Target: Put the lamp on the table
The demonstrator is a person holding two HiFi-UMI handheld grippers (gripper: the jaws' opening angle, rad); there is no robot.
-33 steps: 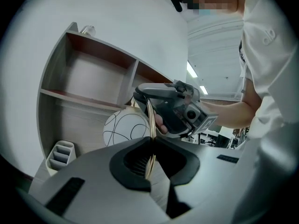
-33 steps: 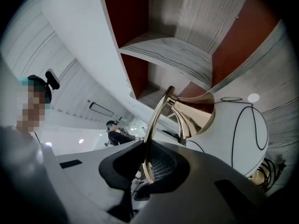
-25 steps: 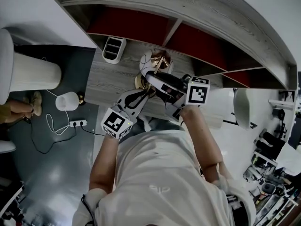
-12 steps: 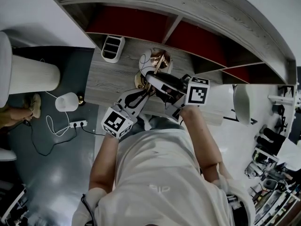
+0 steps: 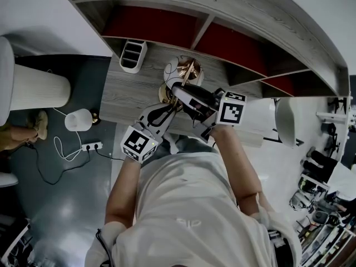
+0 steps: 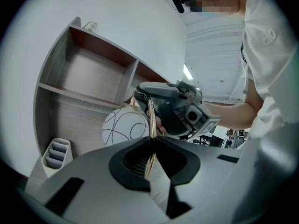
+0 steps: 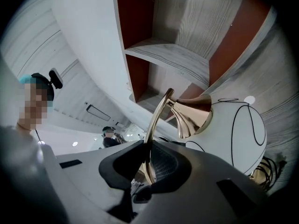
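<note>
Lamp (image 5: 179, 70) held at the surface (image 5: 128, 93), both tools gripping
Left tool (image 6: 150, 157) and right tool (image 7: 147, 164) pinch its gold stem (image 7: 156, 115); setting down and release appear left.

**Grey wood table beneath red-backed shelves**

The wood-grain table (image 5: 125, 96) runs under a shelf unit (image 5: 261, 29) with red-backed compartments. A white divided organiser (image 5: 133, 56) stands on the tabletop near the shelf unit. The lamp (image 5: 179, 68) is over the middle of the tabletop; whether its brass base touches the wood cannot be told. On the dark floor (image 5: 67, 204) beside the table lie a power strip (image 5: 92, 146), a looped white cable (image 5: 60, 149) and a small white shade (image 5: 79, 119).
</note>
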